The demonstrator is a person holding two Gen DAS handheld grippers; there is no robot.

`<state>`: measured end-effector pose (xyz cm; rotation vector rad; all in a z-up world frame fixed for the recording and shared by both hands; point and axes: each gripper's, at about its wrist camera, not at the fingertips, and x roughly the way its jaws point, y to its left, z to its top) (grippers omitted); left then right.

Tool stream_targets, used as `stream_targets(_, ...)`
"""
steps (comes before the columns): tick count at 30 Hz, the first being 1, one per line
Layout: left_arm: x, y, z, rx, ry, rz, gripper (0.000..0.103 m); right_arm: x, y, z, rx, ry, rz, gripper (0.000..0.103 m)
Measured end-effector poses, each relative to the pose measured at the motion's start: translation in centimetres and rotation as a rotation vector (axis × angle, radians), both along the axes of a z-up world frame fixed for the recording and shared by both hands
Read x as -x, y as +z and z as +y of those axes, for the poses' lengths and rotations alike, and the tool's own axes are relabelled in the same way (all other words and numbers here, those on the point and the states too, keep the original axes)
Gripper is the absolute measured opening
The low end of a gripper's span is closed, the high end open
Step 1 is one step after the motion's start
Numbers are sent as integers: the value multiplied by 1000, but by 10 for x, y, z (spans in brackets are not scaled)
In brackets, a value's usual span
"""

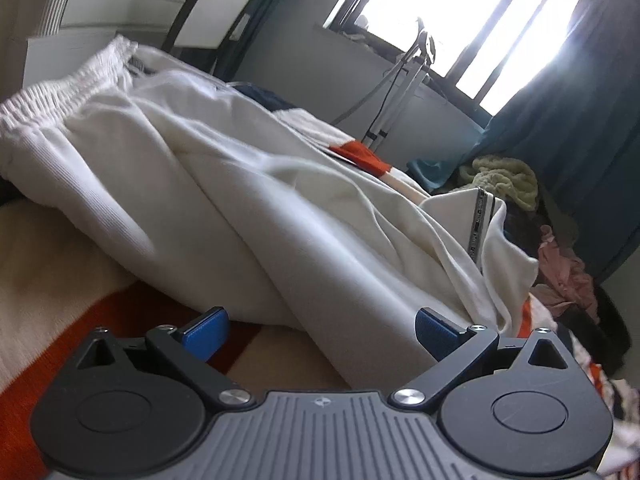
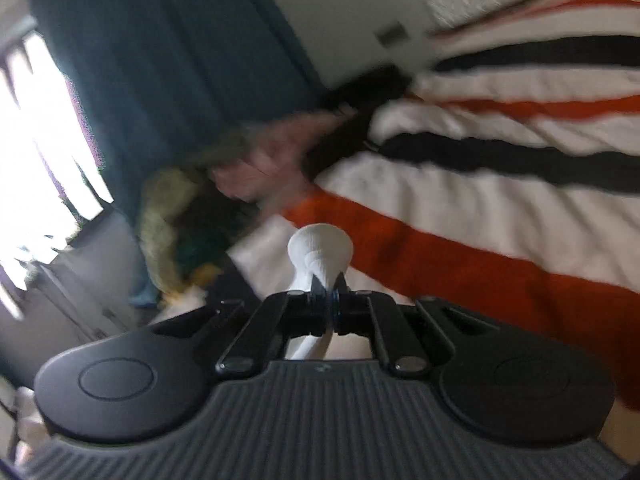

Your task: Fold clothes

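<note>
White trousers [image 1: 248, 200] with a ribbed elastic waistband [image 1: 60, 96] lie crumpled on the striped bedspread [image 1: 52, 280], one leg hem with a dark printed tape [image 1: 478, 224] at the right. My left gripper [image 1: 320, 332] sits low in front of the cloth, its blue pads [image 1: 208, 330] wide apart with a fold of the trousers lying between them, ungripped. In the blurred right wrist view my right gripper [image 2: 329, 300] is shut on a bunched knob of white fabric [image 2: 320, 252] that sticks out past the fingertips, above the orange, white and black striped bedspread [image 2: 500, 208].
A heap of other clothes lies at the bed's far end: a pale yellow knit [image 1: 504, 176], a pink garment [image 1: 564, 276] and dark items. Teal curtains [image 1: 580, 120] flank a bright window [image 1: 460, 12]. A white cabinet [image 1: 100, 28] stands behind the bed at the left.
</note>
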<state>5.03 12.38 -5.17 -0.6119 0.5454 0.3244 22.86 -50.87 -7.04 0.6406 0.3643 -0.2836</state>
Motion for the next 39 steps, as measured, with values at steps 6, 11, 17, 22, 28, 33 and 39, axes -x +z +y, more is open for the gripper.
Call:
stream_targets(6, 18, -6, 42, 167, 157, 5, 100, -1, -50, -35, -347, -21, 207, 6)
stream_targets(11, 43, -18, 93, 349, 347, -29, 99, 1, -39, -25, -268, 6, 217, 6)
stream_targets(17, 53, -29, 128, 383, 585, -85, 86, -1, -35, -12, -182, 12, 240, 7)
stream_targets(22, 46, -23, 149, 315, 647, -43, 22, 0, -39, -13, -188, -13, 243, 7)
stream_targets(28, 69, 19, 178, 245, 621, -72, 9, 5, -39, -12, -185, -61, 235, 6)
stream_targets(33, 110, 64, 222, 345, 540, -128, 9, 20, -22, -13, -187, -78, 175, 6)
stream_targets(39, 157, 64, 261, 446, 493, -83, 9, 66, 10, -20, -238, -200, 95, 6)
